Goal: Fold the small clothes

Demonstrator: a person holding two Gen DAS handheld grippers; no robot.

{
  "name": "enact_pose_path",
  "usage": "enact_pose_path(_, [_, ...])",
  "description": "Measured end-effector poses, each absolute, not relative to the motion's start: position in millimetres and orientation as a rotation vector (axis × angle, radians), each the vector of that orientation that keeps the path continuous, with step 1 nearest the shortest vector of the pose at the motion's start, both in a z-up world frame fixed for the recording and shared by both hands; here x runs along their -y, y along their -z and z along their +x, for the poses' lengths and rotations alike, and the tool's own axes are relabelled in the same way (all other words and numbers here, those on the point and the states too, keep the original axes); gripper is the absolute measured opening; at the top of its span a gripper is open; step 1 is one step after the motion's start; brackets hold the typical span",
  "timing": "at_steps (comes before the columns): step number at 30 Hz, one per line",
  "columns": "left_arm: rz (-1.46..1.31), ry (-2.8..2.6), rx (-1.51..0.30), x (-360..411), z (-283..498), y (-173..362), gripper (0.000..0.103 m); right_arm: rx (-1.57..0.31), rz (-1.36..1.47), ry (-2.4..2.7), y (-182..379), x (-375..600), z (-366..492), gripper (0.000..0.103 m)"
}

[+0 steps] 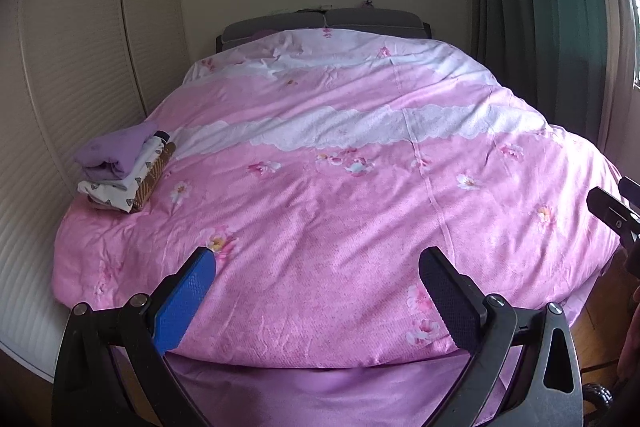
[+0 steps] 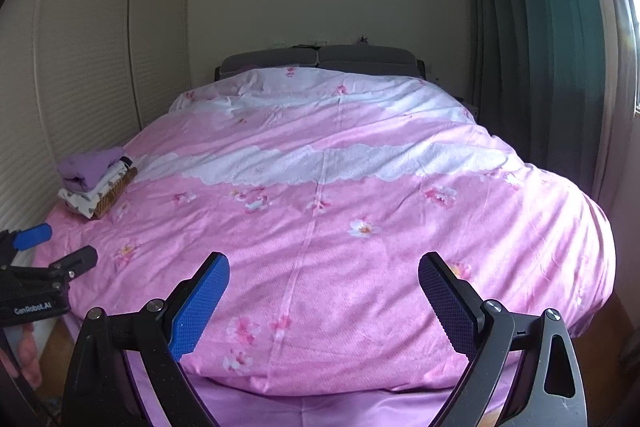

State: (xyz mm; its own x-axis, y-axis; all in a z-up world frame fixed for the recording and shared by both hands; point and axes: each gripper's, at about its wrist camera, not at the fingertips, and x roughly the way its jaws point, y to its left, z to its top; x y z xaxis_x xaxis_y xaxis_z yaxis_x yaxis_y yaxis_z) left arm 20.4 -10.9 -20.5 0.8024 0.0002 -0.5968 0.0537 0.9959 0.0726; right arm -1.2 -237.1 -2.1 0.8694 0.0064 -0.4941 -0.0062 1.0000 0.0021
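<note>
A small stack of folded clothes [image 1: 124,167] lies on the left side of the bed, a purple garment on top, a white patterned one and a brown one under it. It also shows in the right wrist view [image 2: 96,183]. My left gripper [image 1: 318,267] is open and empty above the foot of the bed; it also shows at the left edge of the right wrist view [image 2: 60,247]. My right gripper [image 2: 324,271] is open and empty, to the right of the left one. No loose garment is in view.
The bed carries a pink floral duvet [image 1: 340,207] with white lace bands. A louvred wardrobe [image 1: 60,87] stands along the left. Green curtains [image 2: 540,47] hang at the right. A grey headboard [image 1: 320,23] is at the far end. Wooden floor [image 2: 52,351] shows below.
</note>
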Motion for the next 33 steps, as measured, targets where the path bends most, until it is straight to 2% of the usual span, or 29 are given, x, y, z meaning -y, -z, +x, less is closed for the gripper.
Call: enact_pose_path(33, [0.078,0.016,-0.624,13.6,19.6,13.6,0.103,-0.491,0.024,0.024,-6.6,237.1,-2.7,0.096])
